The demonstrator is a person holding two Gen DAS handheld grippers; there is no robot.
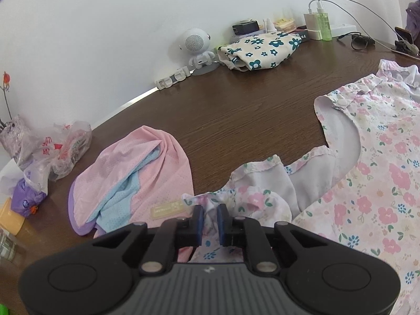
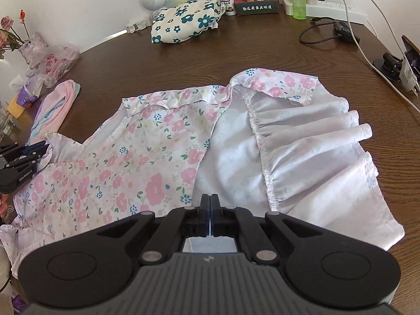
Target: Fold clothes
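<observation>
Right wrist view: floral dress (image 2: 147, 162) spread mid-frame on brown counter (image 2: 262, 52), white lining up at right. Right gripper (image 2: 210, 210) pressed together at lower hem. Left gripper (image 1: 210, 218) pinching ruffled sleeve (image 1: 252, 197). Folded flowered garment (image 2: 183, 21) upper centre.

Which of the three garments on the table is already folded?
The cream garment with dark teal flowers, lying by the wall. The pink floral dress is spread out, and the pink mesh garment is crumpled.

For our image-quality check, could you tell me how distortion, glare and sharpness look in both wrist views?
Left wrist: fisheye bows the table edge, corners vignetted, floral dress sharp. Right wrist: same barrel curve, window glare on the tabletop near the power strip, no blur.
</observation>
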